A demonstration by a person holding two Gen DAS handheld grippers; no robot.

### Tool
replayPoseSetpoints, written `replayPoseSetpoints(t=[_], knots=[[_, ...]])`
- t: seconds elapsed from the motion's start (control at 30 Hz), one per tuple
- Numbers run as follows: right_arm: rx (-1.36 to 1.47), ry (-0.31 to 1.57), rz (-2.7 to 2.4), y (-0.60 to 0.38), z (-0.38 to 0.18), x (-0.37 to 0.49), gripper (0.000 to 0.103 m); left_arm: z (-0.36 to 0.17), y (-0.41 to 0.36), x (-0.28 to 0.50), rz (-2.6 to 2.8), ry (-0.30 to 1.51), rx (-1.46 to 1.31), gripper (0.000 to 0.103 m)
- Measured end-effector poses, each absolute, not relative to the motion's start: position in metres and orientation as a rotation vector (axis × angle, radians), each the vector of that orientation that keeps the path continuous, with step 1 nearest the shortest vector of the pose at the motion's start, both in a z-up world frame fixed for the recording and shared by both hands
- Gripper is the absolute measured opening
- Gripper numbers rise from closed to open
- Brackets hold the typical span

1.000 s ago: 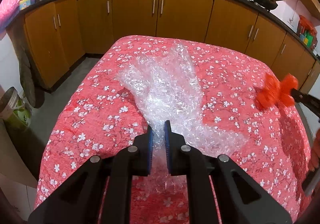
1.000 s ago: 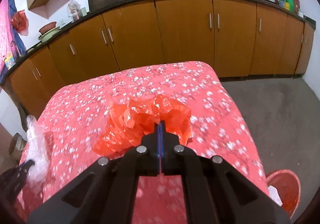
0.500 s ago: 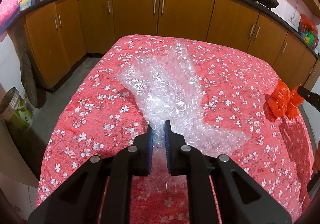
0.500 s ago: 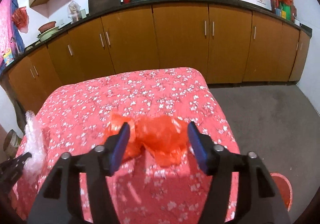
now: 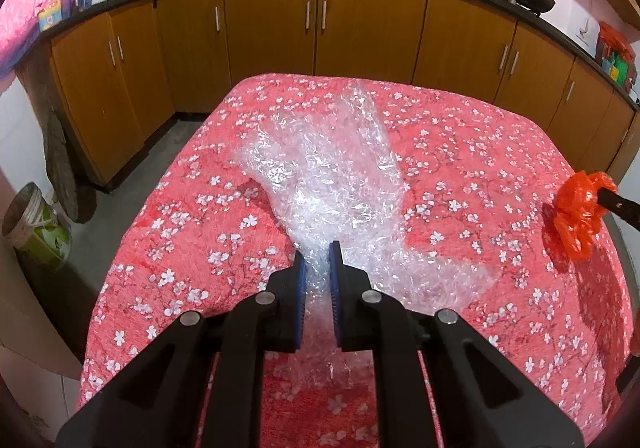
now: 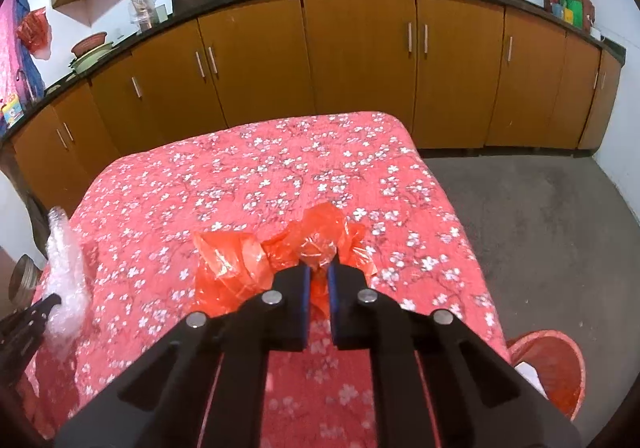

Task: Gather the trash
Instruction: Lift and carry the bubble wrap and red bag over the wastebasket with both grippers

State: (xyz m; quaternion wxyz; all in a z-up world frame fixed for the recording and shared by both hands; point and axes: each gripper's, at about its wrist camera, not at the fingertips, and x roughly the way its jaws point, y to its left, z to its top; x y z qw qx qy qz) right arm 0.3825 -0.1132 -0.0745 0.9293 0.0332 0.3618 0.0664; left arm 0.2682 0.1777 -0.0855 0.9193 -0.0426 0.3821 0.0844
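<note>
A sheet of clear bubble wrap (image 5: 332,184) lies along the red floral tablecloth (image 5: 180,248). My left gripper (image 5: 318,264) is shut on its near end. My right gripper (image 6: 318,272) is shut on a crumpled orange plastic bag (image 6: 256,260) and holds it above the right part of the table. In the left wrist view the orange bag (image 5: 576,216) hangs from the right gripper at the far right. In the right wrist view the bubble wrap (image 6: 66,272) stands up at the far left with the left gripper on it.
A red bin (image 6: 548,368) with white scraps in it stands on the floor by the table's right front corner. A bucket (image 5: 36,228) sits on the floor at the left. Brown cabinets (image 6: 360,64) run along the back wall. Grey floor lies right of the table.
My right gripper opened half a second ago and has closed again on the orange bag, which has moved toward the table's right edge. The left gripper has kept its hold and barely moved.
</note>
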Motion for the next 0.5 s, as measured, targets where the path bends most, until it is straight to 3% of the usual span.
replayPoseSetpoints(t=[0.5], knots=[[0.046, 0.626, 0.12, -0.131, -0.038, 0.33, 0.008, -0.048, 0.113, 0.241, 0.083, 0.692, -0.007, 0.011]])
